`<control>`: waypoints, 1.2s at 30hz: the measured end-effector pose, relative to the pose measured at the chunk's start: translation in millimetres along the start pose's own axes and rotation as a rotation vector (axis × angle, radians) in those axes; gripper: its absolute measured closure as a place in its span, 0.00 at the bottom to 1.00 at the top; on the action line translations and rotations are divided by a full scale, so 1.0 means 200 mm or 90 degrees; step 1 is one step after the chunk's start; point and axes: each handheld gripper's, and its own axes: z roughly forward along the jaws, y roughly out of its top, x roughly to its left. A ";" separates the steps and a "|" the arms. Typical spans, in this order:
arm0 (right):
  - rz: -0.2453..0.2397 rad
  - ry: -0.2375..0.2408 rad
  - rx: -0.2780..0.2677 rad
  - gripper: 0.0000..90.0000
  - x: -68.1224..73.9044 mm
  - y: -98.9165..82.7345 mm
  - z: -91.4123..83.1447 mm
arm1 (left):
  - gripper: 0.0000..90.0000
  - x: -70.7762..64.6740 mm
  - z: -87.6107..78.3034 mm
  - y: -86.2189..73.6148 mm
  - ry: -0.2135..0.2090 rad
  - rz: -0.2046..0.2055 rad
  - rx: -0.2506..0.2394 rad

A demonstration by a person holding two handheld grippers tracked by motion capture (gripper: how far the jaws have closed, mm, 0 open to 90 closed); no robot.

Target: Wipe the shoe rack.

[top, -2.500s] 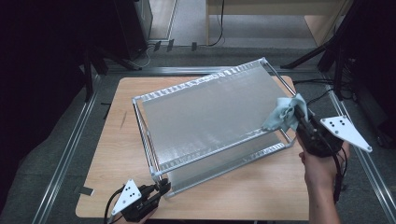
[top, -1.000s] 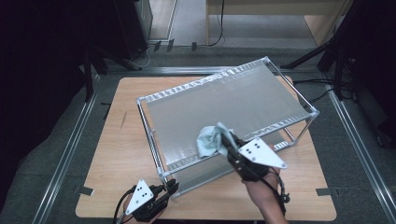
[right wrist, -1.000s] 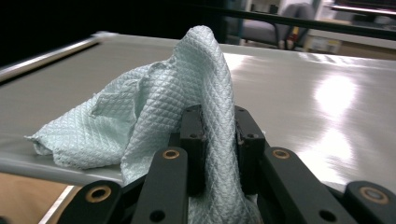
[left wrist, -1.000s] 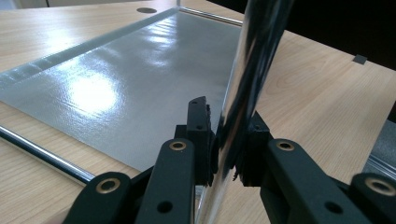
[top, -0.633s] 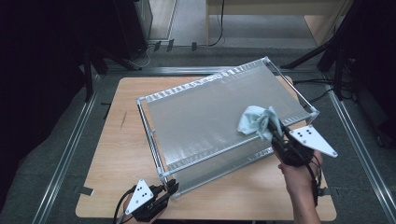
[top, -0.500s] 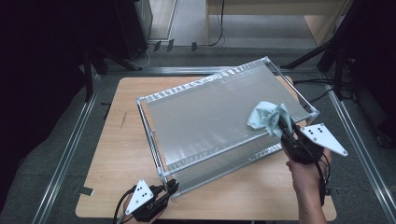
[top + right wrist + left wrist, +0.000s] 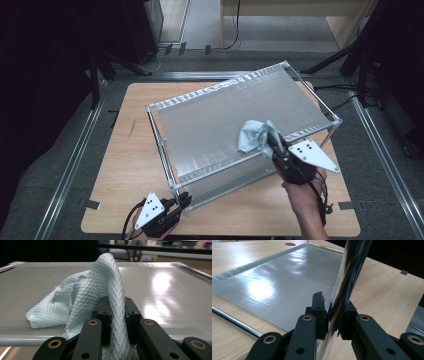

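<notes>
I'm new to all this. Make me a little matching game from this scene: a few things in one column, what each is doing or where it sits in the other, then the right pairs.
Things:
1. left tool
2. right tool
3. pale blue cloth
4. wooden table

States:
A. bunched on the shiny top shelf
B. clamped on a chrome corner post
C. carries the whole metal rack
D. shut on the cloth

Pairs: 1-B, 2-D, 3-A, 4-C
</notes>
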 end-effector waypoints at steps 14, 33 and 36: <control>-0.055 0.165 -0.004 0.88 0.50 -0.02 0.01 | 0.88 -0.01 0.01 0.00 0.010 0.002 0.002; -0.027 0.015 -0.009 0.87 0.01 -0.01 -0.01 | 0.88 0.00 0.02 -0.01 0.008 0.006 0.015; -0.003 -0.032 -0.012 0.87 -0.13 -0.01 -0.03 | 0.88 0.00 0.02 -0.01 0.007 0.006 0.017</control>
